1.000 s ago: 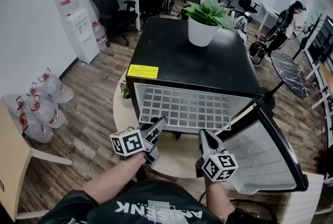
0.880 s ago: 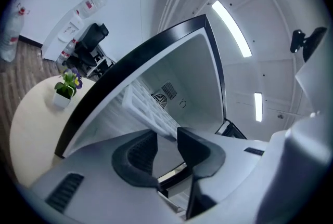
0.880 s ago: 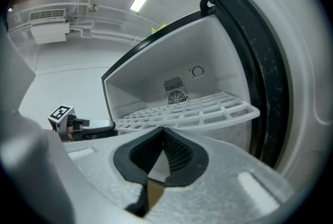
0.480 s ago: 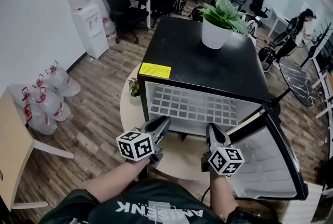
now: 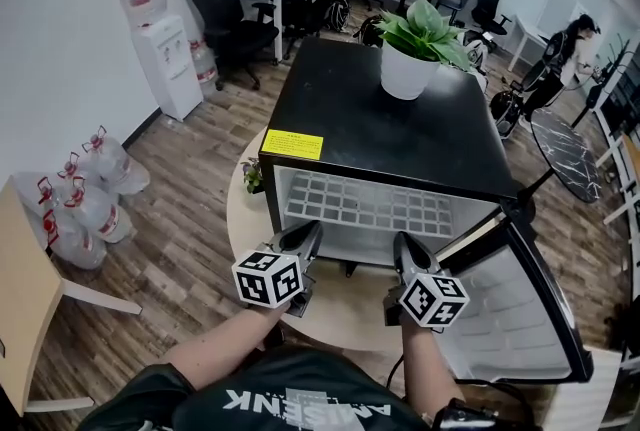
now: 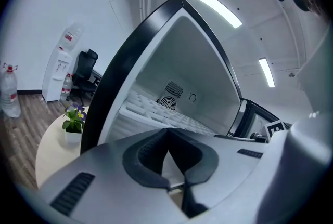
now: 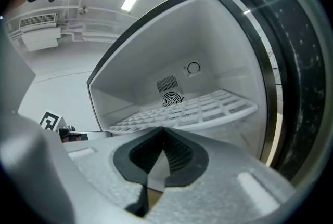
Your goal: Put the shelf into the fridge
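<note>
Grey left tongs (image 5: 311, 229) and right tongs (image 5: 402, 242) each bear a black-and-white marker cube (image 5: 268, 277); the dark shirt (image 5: 290, 401) shows white lettering.

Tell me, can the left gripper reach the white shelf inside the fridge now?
Probably yes. The fridge door stands open, and nothing lies between the left gripper and the shelf. Its jaws are shut, though, so it would have to open them first.

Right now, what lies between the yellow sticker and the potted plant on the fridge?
Nothing: in the head view only bare black fridge top separates the yellow sticker and the potted plant.
</note>
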Tool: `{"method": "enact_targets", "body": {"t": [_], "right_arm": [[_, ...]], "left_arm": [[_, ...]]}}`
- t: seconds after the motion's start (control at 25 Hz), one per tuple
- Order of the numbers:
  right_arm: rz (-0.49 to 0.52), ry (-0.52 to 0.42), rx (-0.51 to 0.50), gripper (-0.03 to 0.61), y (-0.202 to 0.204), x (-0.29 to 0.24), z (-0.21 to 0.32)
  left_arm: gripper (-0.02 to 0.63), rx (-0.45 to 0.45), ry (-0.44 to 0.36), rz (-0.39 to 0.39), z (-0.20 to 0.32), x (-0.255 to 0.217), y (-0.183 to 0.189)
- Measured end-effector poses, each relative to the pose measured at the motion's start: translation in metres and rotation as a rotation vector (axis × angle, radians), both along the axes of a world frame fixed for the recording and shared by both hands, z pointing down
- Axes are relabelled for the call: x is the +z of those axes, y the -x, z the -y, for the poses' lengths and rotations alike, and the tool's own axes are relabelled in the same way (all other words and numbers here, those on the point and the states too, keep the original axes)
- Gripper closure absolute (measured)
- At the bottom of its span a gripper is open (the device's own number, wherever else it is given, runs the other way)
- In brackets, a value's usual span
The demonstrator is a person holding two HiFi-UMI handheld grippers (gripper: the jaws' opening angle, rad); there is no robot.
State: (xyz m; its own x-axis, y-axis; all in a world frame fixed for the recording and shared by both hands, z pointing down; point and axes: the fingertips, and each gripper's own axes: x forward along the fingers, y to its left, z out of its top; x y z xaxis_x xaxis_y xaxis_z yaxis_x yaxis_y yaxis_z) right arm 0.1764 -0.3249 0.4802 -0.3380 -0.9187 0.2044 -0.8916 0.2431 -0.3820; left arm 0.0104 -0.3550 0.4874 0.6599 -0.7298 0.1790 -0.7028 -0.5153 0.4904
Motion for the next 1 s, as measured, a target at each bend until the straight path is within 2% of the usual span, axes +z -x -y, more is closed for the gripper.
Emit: {"method": "enact_targets", "body": {"t": [0.52, 0.8, 1.0], "right_arm": [[0.004, 0.004, 0.023, 0.571, -0.006, 0.000, 0.026], [-0.003, 0.009, 0.002, 0.571, -0.007, -0.001, 0.037], [0.007, 0.005, -0.021, 0.571, -0.007, -0.001, 0.039]], "left_arm": [[0.609, 0.006, -0.029, 0.107, 0.026, 0.001, -0.006], [0.611, 0.013, -0.074, 0.108, 0.027, -0.009, -0.006], [0.611, 0.019, -0.068, 0.085, 0.026, -0.015, -0.008]]}}
